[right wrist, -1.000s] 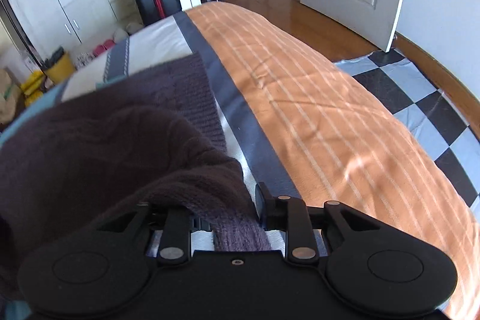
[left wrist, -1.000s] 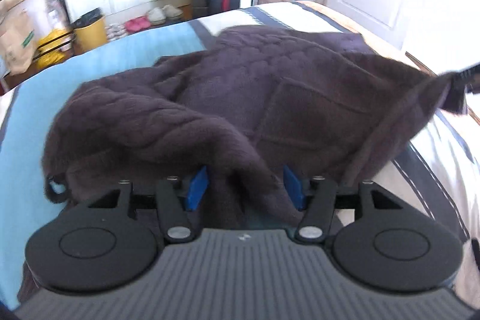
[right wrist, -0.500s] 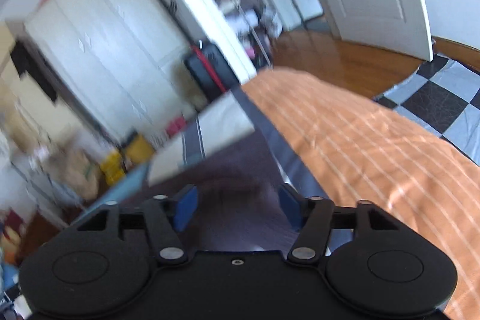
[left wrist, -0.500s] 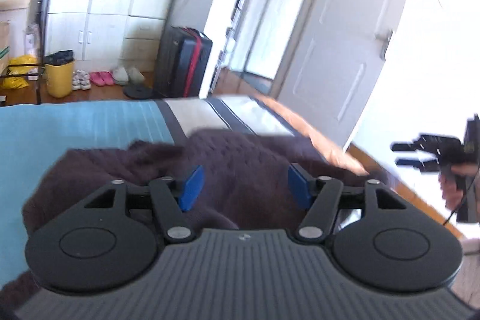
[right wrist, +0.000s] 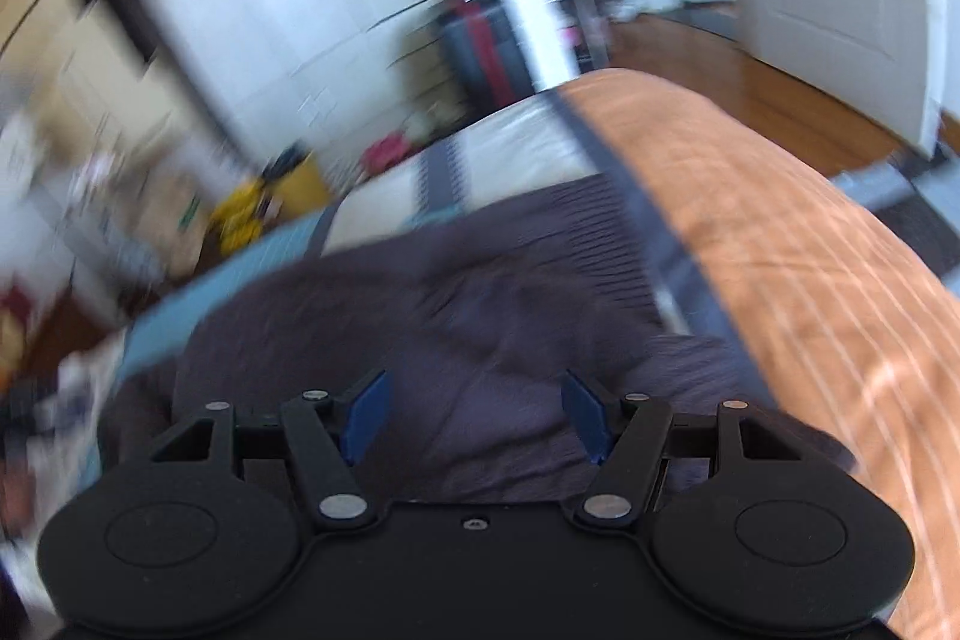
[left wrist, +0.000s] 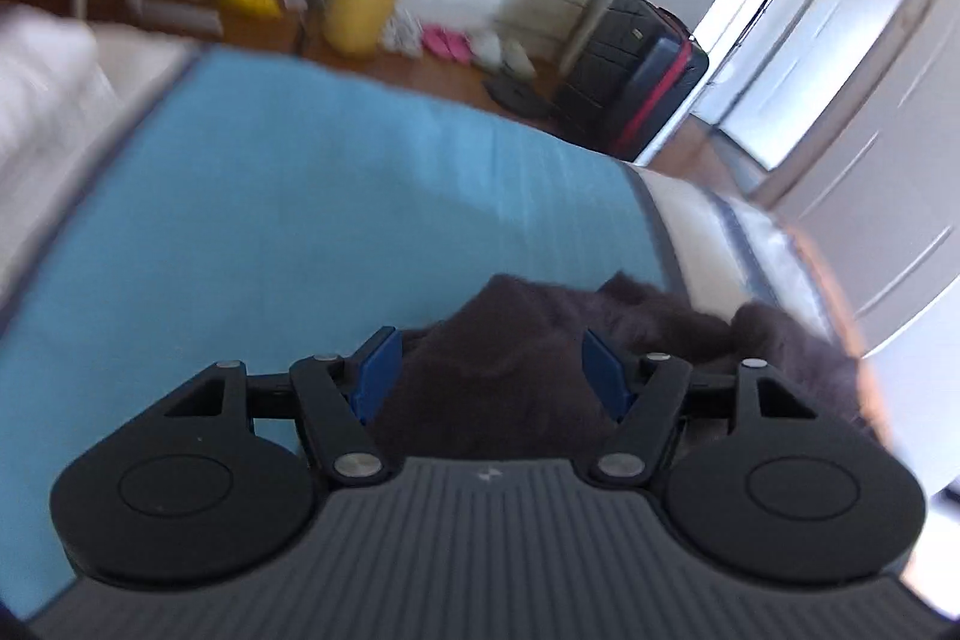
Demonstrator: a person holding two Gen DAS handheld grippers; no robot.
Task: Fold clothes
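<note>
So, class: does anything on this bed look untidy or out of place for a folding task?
Yes. The dark knitted sweater lies in a rumpled heap on the bed cover, bunched rather than flat or folded. Both the left gripper and right gripper hang open above it, holding nothing.

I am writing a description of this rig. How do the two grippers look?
Both grippers, left and right, have black linkage arms with silver pivot pins, blue finger pads and two round black discs. The left body is ribbed grey; the right body is smooth black. No cables, hands or sleeves show.
</note>
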